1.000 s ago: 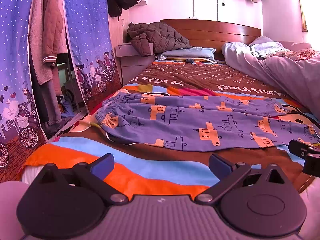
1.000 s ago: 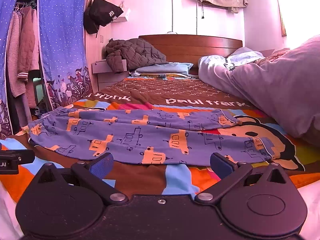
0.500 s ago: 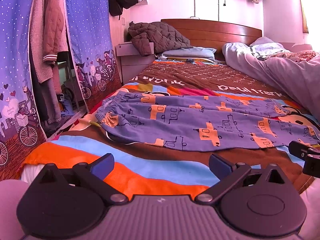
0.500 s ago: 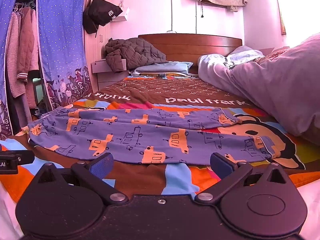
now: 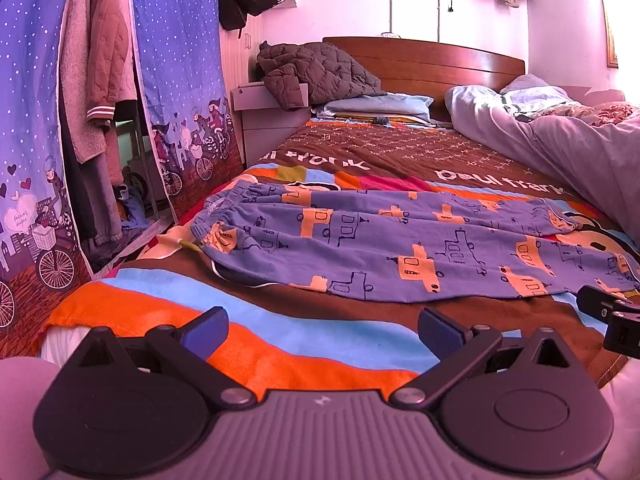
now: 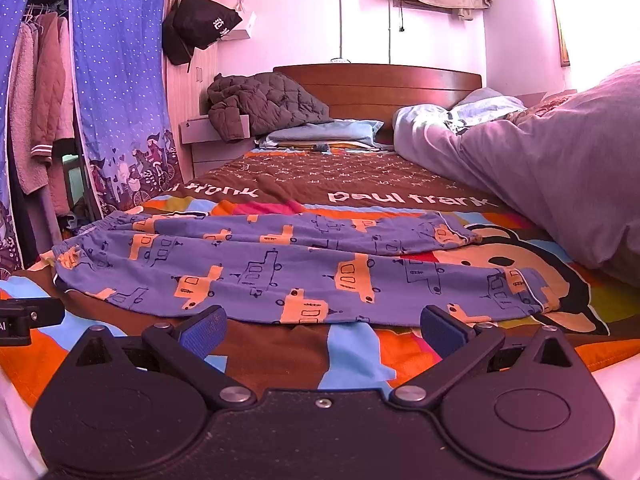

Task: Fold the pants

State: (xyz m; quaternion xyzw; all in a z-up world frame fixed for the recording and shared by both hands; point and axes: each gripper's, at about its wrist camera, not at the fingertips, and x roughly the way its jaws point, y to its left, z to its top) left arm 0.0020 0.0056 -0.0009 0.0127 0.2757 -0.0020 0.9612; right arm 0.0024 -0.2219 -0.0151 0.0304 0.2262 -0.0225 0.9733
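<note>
Nearest, the left gripper (image 5: pixel 322 330) and right gripper (image 6: pixel 322 328) hover over the striped bedspread (image 5: pixel 280 344), both spread wide and empty. Just beyond them the blue truck-print pants (image 6: pixel 288 264) lie flat across the bed, waistband left. Farther back, a brown quilted jacket (image 6: pixel 260 100) rests against the wooden headboard (image 6: pixel 400 84).

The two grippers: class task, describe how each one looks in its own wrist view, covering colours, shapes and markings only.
The left gripper has a ribbed grey body with a small pale mark at its middle, two round black discs, black linkage arms with silver pivots, and blue pads. The right gripper is alike, but its body is smooth black with a small silver screw. Neither view shows cables or sleeves.
</note>
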